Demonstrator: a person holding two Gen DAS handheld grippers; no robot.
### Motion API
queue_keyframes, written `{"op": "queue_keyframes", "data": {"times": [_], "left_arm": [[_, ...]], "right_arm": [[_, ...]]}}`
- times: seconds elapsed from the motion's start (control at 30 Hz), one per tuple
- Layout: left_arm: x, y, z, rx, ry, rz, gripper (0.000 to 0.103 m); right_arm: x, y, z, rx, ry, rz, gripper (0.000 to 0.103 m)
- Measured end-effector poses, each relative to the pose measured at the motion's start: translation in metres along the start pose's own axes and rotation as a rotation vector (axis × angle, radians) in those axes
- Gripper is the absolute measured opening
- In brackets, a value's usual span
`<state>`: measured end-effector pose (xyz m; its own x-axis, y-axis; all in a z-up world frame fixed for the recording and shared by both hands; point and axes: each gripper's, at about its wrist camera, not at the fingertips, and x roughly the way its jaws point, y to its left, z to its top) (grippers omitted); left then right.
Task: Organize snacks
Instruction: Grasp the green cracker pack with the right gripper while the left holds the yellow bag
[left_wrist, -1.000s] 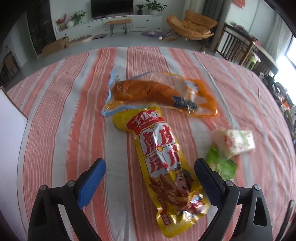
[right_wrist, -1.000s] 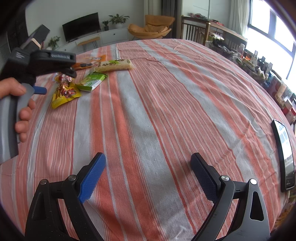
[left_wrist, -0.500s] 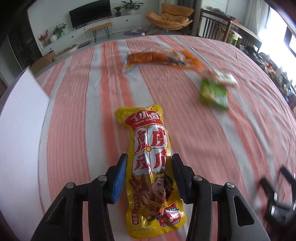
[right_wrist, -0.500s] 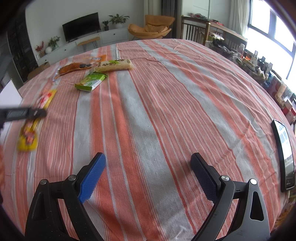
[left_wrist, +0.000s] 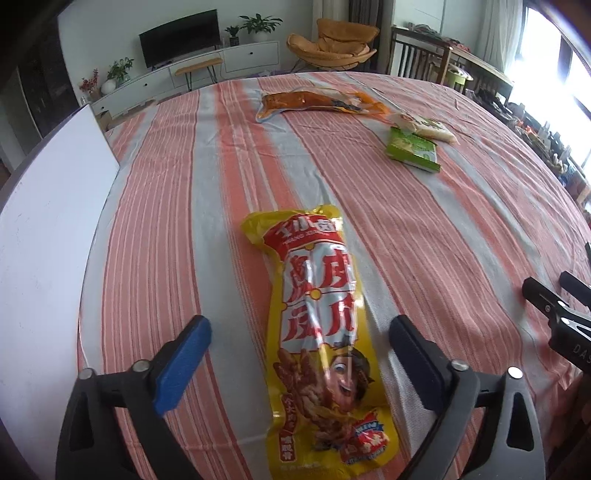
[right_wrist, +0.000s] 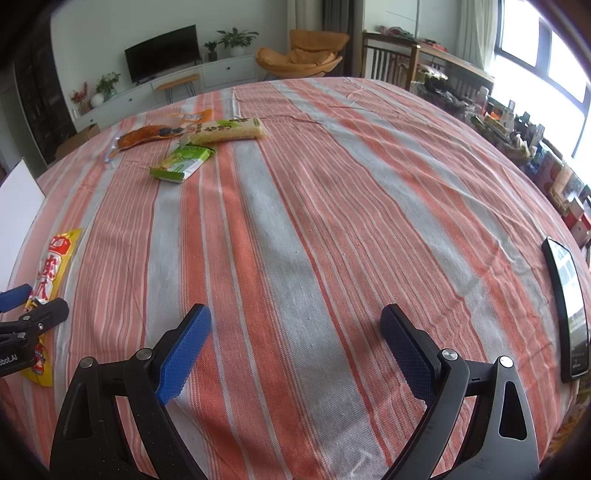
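Jaws of the left gripper (left_wrist: 299, 350) are opening astride the yellow snack bag (left_wrist: 317, 343), pads clear of it. Right gripper (right_wrist: 295, 343) jaws stand open, empty. Risk: the slick bag could skid on the worktop (right_wrist: 332, 206) if clipped during withdrawal.

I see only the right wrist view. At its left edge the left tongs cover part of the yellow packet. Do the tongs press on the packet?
Observer: No. In the left wrist view the left tongs are opening. The yellow packet lies flat between the pads, and neither pad touches it.
Operator: How does the packet lie, relative to the tongs?
Observer: Lengthwise along them. Its red-topped end points away, and its near end reaches back between the two arms of the tongs.
Operator: Is the white board close to it?
Observer: The white board stands to its left, apart from it. The striped cloth shows between them.
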<state>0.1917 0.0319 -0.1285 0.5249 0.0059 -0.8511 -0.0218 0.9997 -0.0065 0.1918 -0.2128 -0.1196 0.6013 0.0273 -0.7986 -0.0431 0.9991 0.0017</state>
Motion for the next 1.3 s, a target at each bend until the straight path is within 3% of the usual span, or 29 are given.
{"op": "queue_keyframes", "data": {"times": [0.13,0.4,0.5,0.63,0.7,0.83,0.93,1.0,1.07,1.3], "left_arm": [[0.000,0.009,-0.006,-0.018,-0.048,0.011,0.103],[0.001,0.010,-0.005,-0.033,-0.062,0.021,0.103],[0.001,0.009,-0.005,-0.035,-0.063,0.023,0.103],[0.001,0.009,-0.006,-0.035,-0.064,0.024,0.103],[0.000,0.009,-0.006,-0.035,-0.064,0.024,0.103],[0.000,0.009,-0.006,-0.036,-0.064,0.024,0.103],[0.000,0.009,-0.006,-0.036,-0.064,0.024,0.103],[0.000,0.009,-0.006,-0.036,-0.064,0.024,0.103],[0.000,0.009,-0.006,-0.037,-0.065,0.024,0.103],[0.000,0.009,-0.006,-0.037,-0.065,0.024,0.103]], "right_arm": [[0.000,0.000,0.000,0.000,0.000,0.000,0.095],[-0.001,-0.001,0.005,-0.019,0.029,0.032,0.094],[0.004,0.001,0.038,0.063,0.052,0.179,0.094],[0.031,0.036,0.101,0.112,0.104,0.252,0.094],[0.053,0.062,0.123,0.108,0.156,0.236,0.093],[0.094,0.111,0.134,0.056,0.215,0.103,0.093],[0.095,0.132,0.128,-0.024,0.122,-0.007,0.092],[0.091,0.130,0.125,-0.017,0.095,-0.007,0.089],[0.081,0.127,0.120,-0.035,0.054,-0.004,0.057],[0.053,0.090,0.086,-0.058,0.026,0.035,0.057]]}}
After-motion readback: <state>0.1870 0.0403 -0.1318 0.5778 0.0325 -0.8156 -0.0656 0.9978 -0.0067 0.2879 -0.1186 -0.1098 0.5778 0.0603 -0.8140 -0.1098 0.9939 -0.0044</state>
